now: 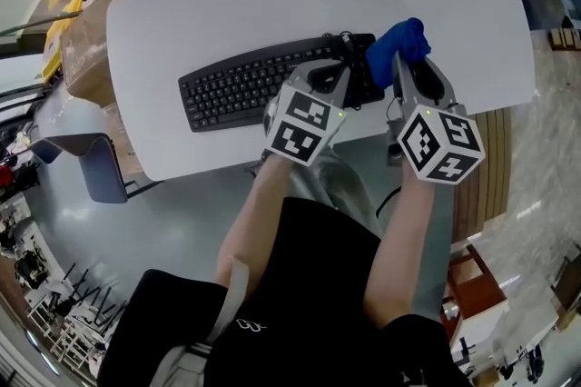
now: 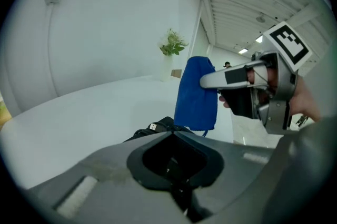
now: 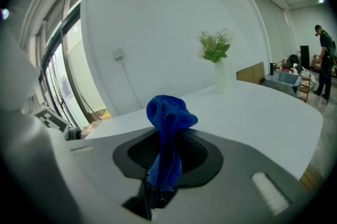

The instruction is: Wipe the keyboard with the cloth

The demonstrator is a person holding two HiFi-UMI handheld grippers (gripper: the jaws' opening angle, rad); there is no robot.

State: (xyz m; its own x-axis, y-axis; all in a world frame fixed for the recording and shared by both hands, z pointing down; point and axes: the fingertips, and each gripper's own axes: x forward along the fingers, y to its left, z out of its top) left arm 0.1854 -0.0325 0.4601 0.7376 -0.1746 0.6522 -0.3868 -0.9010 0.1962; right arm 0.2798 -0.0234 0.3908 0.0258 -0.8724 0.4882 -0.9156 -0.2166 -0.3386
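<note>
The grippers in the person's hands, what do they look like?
The left gripper and the right gripper look alike. Each has a smooth, rounded grey shell with a dark hollow in the middle. At the back of each sits a white cube printed with black square markers. The person wears black clothing that leaves the forearms bare.
</note>
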